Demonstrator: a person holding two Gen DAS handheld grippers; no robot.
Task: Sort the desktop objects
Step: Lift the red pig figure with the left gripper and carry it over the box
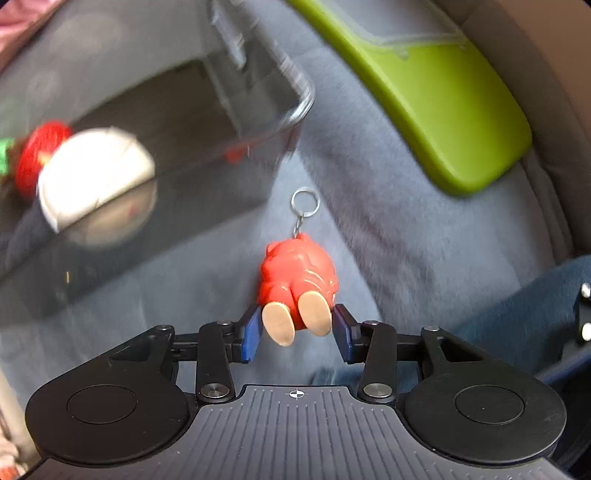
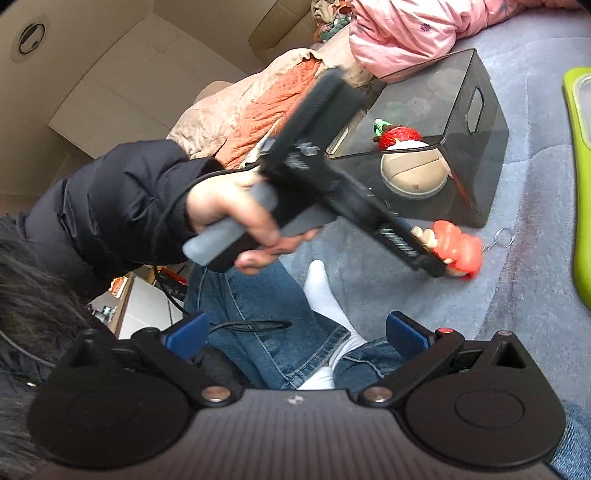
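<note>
Keychain toy (image 1: 297, 273): red figure w/ tan feet + metal ring (image 1: 305, 201); held up over the blue-grey blanket (image 1: 388, 221), just beside the box.
Left gripper (image 1: 297, 332): fingers (image 1: 252, 338) clenched on the toy's feet end, one blue pad each side. Ring end points away from the cam.
Left hand (image 2: 236, 221): wraps the gripper handle, dark puffy sleeve (image 2: 122, 203) behind it.
Right gripper (image 2: 295, 338): fingers (image 2: 406, 336) spread wide, nothing in them; jeans + white sock (image 2: 325, 295) show below.
Box (image 2: 461, 147): dark see-through bin w/ handle hole, sits on the blanket.
In box: white round thing (image 1: 96, 173), red strawberry-like toy (image 2: 399, 136) w/ green top, touching each other.
Green tray (image 1: 461, 122): lime, on blanket, well apart from box; clear lid on it.
Far side: pink cloth (image 2: 406, 29), orange cloth, cardboard.
</note>
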